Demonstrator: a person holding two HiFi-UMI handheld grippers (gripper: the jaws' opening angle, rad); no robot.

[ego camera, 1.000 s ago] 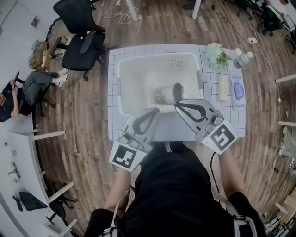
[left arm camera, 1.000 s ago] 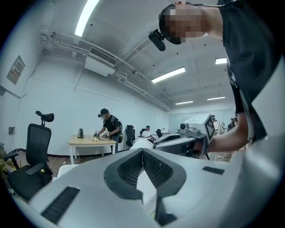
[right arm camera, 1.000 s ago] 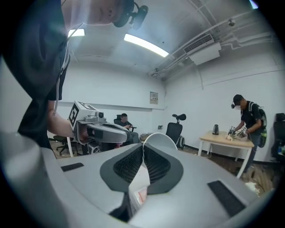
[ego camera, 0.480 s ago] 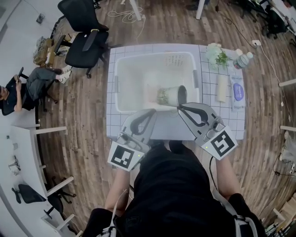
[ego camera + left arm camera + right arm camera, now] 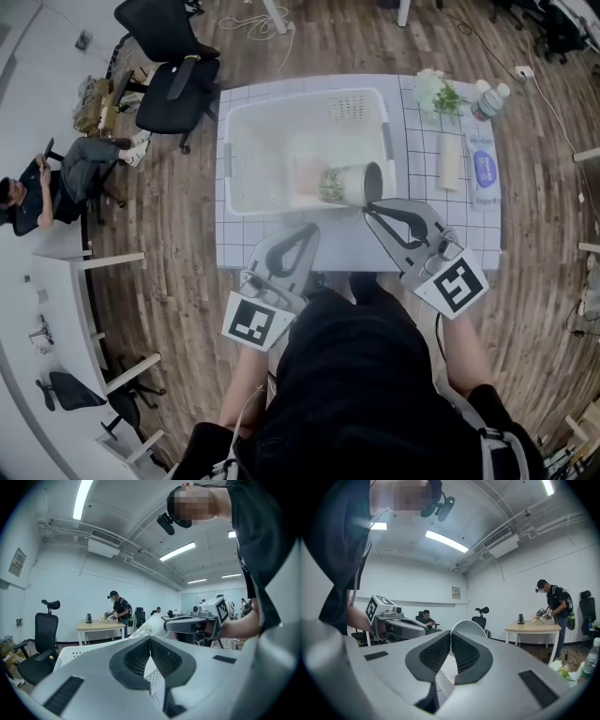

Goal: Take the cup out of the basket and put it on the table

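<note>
1. A white-gridded surface (image 5: 422,159) stands on a wood-plank floor (image 5: 178,234) and carries a white, rectangular plastic basket (image 5: 305,101) with perforated walls.
2. The white cup with a green leafy print (image 5: 342,184) lies on its side within the basket's outline, at its near right corner. Its open mouth is turned to the right, towards the right tool.
3. The right tool (image 5: 368,208) has its jaws drawn almost together, pinching the cup's rim. In the right gripper view the pale arc of that rim (image 5: 466,626) rises just past the meeting jaw tips (image 5: 450,633).
4. In the left gripper view the cup (image 5: 147,627) shows higher than the basket's rim (image 5: 79,652), carried at the tip of the right tool.
5. The left tool (image 5: 314,228) sits over the surface's near edge, just outside the basket's near wall. It is apart from the cup.
6. Its jaws are closed on each other with nothing between them, as the left gripper view shows (image 5: 150,639).
7. To the right of the basket the surface holds a bunch of white flowers with green leaves (image 5: 439,94), a clear plastic bottle (image 5: 487,98), a pale rolled item (image 5: 451,173) and a blue-and-white packet (image 5: 483,173).
8. Black office chairs (image 5: 173,75) stand beyond the surface's far left corner, and a seated person (image 5: 56,178) is off to the left.
</note>
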